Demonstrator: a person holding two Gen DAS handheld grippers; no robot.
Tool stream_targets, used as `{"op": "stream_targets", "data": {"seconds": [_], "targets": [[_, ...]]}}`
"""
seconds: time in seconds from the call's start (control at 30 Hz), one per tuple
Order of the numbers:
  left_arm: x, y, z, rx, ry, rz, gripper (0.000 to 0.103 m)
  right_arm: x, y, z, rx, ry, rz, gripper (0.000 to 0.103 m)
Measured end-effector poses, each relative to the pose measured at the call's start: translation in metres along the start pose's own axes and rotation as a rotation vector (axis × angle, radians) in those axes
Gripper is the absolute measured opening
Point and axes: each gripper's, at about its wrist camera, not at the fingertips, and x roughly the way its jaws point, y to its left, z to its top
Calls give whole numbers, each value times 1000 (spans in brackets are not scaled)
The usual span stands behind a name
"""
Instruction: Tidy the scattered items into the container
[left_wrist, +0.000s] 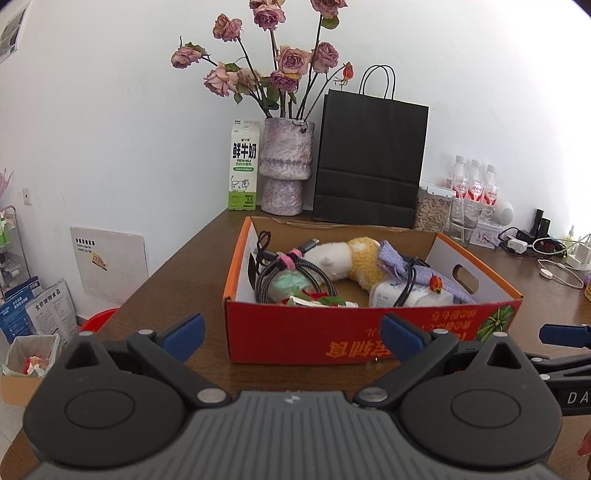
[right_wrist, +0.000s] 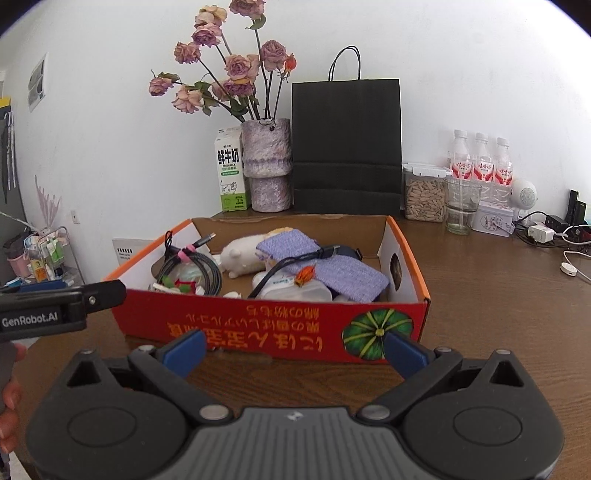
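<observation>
Straight ahead of both grippers, on the brown wooden table (right_wrist: 480, 295), the red cardboard box (left_wrist: 332, 332) already holds everything that looks like a task item: a coiled braided cable (left_wrist: 291, 269) with a pink tie at the left end, a white-and-yellow plush toy (left_wrist: 347, 258) across the middle, a lilac knitted cloth (right_wrist: 317, 258) toward the right, a white pouch (right_wrist: 295, 291) with a small orange rosebud (right_wrist: 306, 275) on it, and some red-and-green bits in the near left corner that are too jumbled to name. The box's long axis runs left to right across both views, its near wall facing the fingers. The left gripper (left_wrist: 291, 338) sits before the left half of that wall and the right gripper (right_wrist: 295, 350) before the right half; each has its blue-padded fingers spread wide with nothing between them. No loose item shows on the bare strip of table between fingers and box, so the tidying appears done, though the tabletop under the gripper bodies is hidden. Beyond the far wall stand a milk carton (left_wrist: 243, 166), a vase of dried roses (left_wrist: 286, 166) and a black paper bag (left_wrist: 369, 162), close behind the box. To the right, water bottles (right_wrist: 480, 158), a jar and chargers with cables (right_wrist: 546, 232) crowd the back edge, leaving open table on the right side.
</observation>
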Motion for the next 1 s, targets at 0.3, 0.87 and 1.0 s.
{"op": "stream_targets", "data": {"seconds": [0.3,0.87,1.0], "targets": [[-38,-12,-17,48,14,-3,103,-44,8,-23,3,11,-7,103],[-64,-19,-37,53,52,-49,103,-74,20,-45,15,42,4,103],[-62,-20,-38,54,60,-48,103,-73,18,-44,18,43,1,103]]}}
